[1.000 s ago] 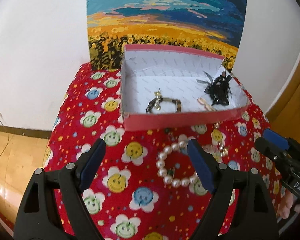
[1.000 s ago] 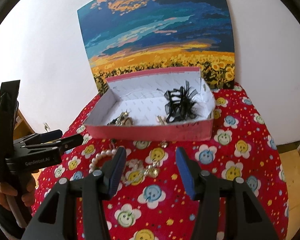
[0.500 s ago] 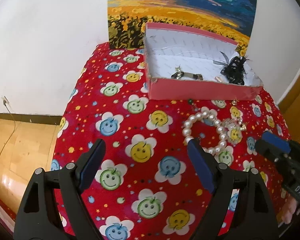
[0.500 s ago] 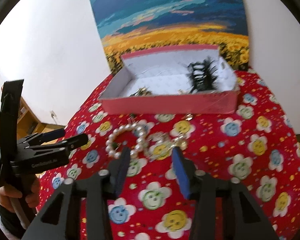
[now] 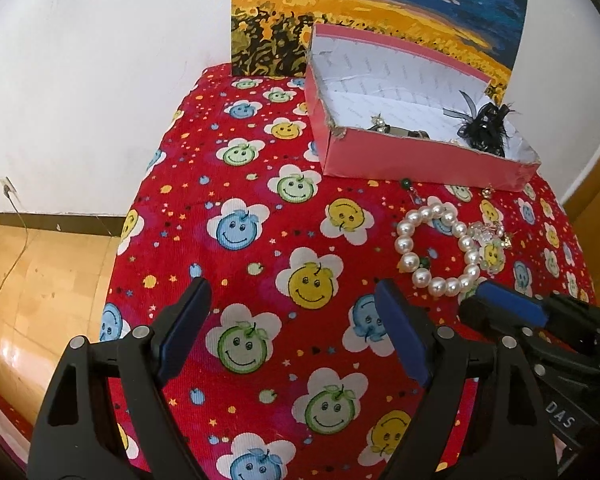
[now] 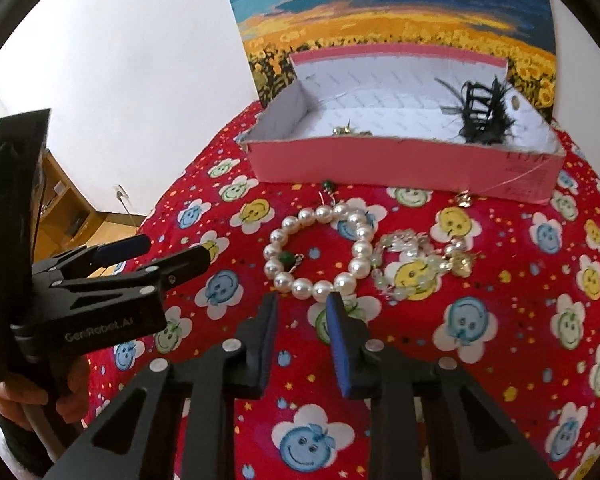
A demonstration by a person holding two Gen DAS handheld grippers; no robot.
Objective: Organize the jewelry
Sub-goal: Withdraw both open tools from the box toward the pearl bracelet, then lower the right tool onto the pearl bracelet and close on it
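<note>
A red cloth (image 6: pixel 500 360) printed with smiley-face flowers covered the table, which stood against a white wall with a sunflower painting (image 6: pixel 392 4) behind it.

The pearl bracelet (image 6: pixel 320 252) lay flat on the cloth, just in front of the pink box (image 6: pixel 400 164). A green bead earring (image 6: pixel 289 258) sat inside its loop. A clear bead bracelet (image 6: pixel 408 268) touched the side of the pearl bracelet further from the left gripper. A second green earring (image 6: pixel 328 188) and a small gold piece (image 6: pixel 465 199) lay against the box's front wall. Inside the box were a black feather piece (image 6: pixel 482 114) and some gold-toned items.

The right gripper (image 6: pixel 300 304) had its tips at the bracelet's near edge. Its jaws were closing with nothing yet between them. The left gripper (image 5: pixel 292 300) stood wide open over bare cloth, holding nothing.

Risks, as judged:
- The narrowing jaws may pinch one round pearl and squirt it out.
- They may pinch the cloth instead.
- Lifting could drag the touching bead bracelet along.
</note>
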